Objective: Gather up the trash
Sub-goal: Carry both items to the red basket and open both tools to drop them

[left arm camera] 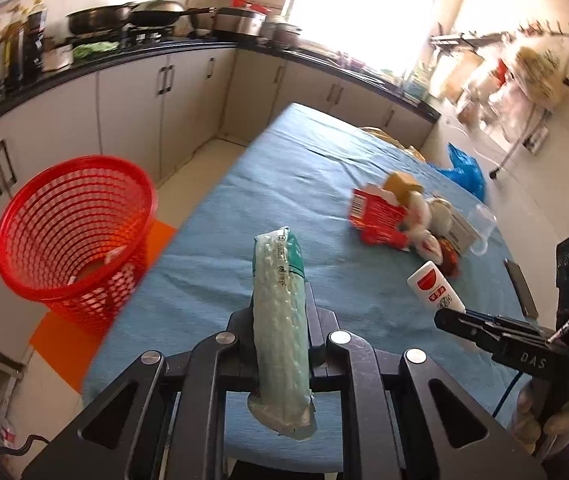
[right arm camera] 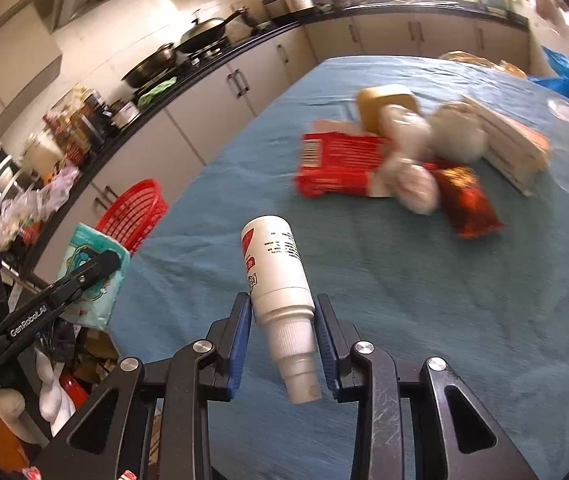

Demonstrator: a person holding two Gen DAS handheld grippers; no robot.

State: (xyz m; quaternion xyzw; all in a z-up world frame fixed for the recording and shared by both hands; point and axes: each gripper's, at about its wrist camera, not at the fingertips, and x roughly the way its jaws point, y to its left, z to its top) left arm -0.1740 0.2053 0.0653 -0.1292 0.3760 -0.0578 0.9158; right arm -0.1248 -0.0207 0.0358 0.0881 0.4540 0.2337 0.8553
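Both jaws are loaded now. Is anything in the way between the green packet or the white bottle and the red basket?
Nothing visible. The red basket stands on the floor beside the table, mouth open. The green packet in the left gripper and the white bottle in the right gripper have only bare tablecloth and the table edge towards it.

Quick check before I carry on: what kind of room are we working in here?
A home kitchen, most likely. Woks sit on a stove along a dark countertop with pale cabinets beneath, and a rice cooker stands near the window.
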